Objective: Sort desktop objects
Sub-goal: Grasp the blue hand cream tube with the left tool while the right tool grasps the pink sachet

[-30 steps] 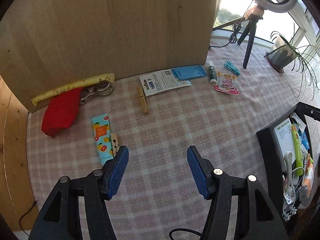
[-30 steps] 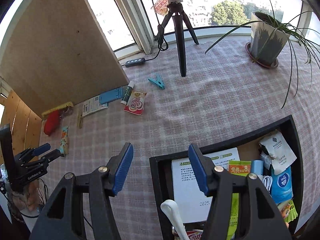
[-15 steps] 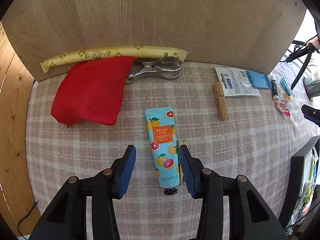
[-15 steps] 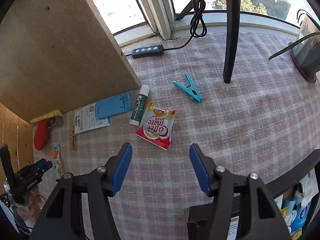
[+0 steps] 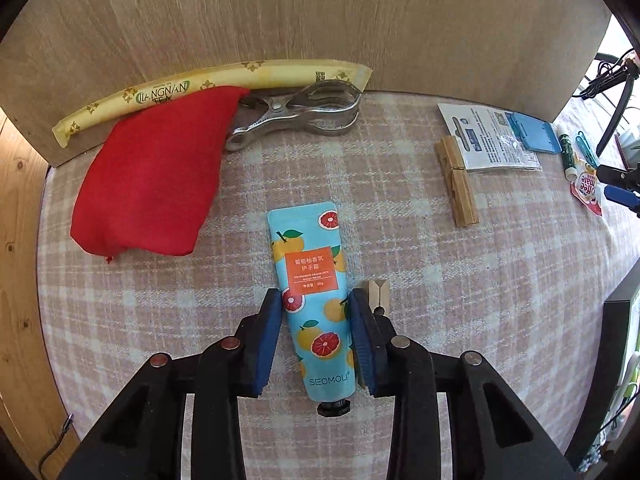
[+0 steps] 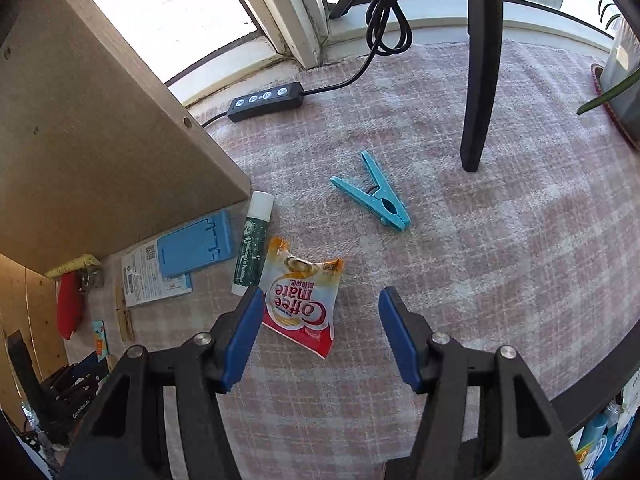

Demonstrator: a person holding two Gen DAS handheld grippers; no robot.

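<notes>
Tablecloth (image 5: 500, 300): woven checked cloth, kinda nubbly, matt. Backboard (image 5: 280, 12): smooth wood grain. Hand cream tube (image 5: 314, 300): glossy printed plastic. Red cloth (image 5: 156, 176): soft, matt. Big clip (image 5: 300, 114): shiny bare metal. Clothespin (image 5: 460, 184): plain raw wood. Creamer sachet (image 6: 304, 304): crinkly glossy foil-plastic. Blue peg (image 6: 376, 194): smooth plastic. Gripper pads (image 5: 272, 336): matt blue rubbery stuff.

"SEOMOU" on the hand cream tube (image 5: 313, 300), "Coffee mate" on the sachet (image 6: 302, 306).
</notes>
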